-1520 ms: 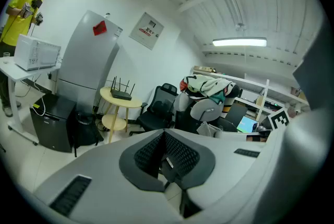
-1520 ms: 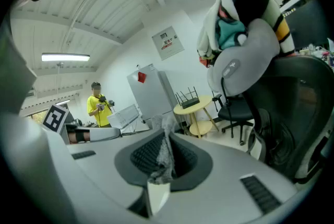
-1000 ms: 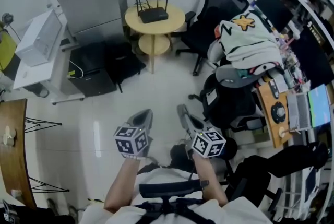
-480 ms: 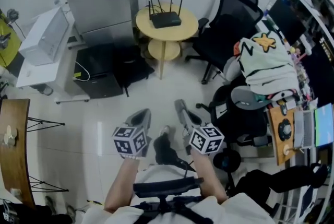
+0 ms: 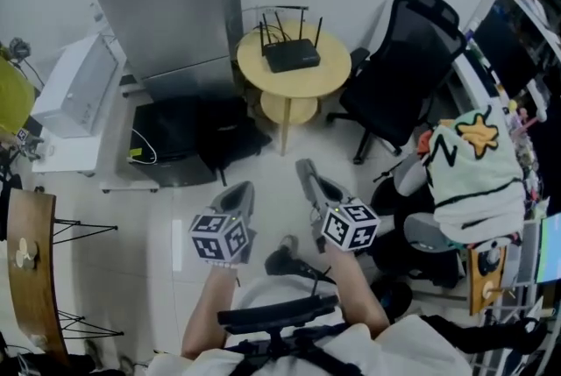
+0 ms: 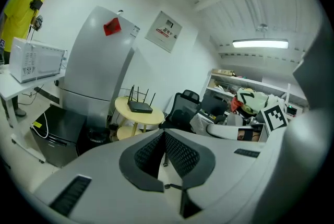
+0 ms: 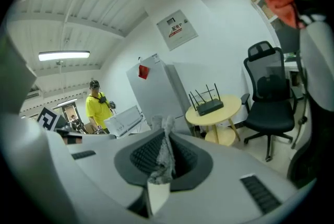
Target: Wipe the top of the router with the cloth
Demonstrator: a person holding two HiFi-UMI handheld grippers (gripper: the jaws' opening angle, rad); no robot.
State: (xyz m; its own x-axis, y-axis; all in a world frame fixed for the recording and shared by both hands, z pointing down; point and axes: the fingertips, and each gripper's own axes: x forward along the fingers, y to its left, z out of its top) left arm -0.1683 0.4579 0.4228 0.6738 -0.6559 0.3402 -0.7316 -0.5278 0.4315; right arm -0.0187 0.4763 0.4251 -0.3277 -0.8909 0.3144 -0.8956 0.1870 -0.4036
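Note:
The black router (image 5: 292,54) with several antennas lies on a round yellow table (image 5: 329,83) far ahead of both grippers; it also shows as the router (image 6: 140,107) and the router (image 7: 210,106). My right gripper (image 5: 308,175) is shut on a strip of grey cloth (image 7: 166,157) that sticks up between its pads. My left gripper (image 5: 241,193) hangs beside it, its pads (image 6: 177,154) pressed together with nothing between them. Both are held over the pale floor, well short of the table.
A black office chair (image 5: 399,76) stands right of the table and a grey fridge (image 5: 175,6) left of it, with a black box (image 5: 188,133) below. A chair piled with clothes (image 5: 465,173) is at right. A person in yellow (image 7: 97,108) stands by a white microwave (image 5: 74,85).
The whole scene has slid down and right in the head view, so the router table is nearer. Both grippers keep the same pose and grip.

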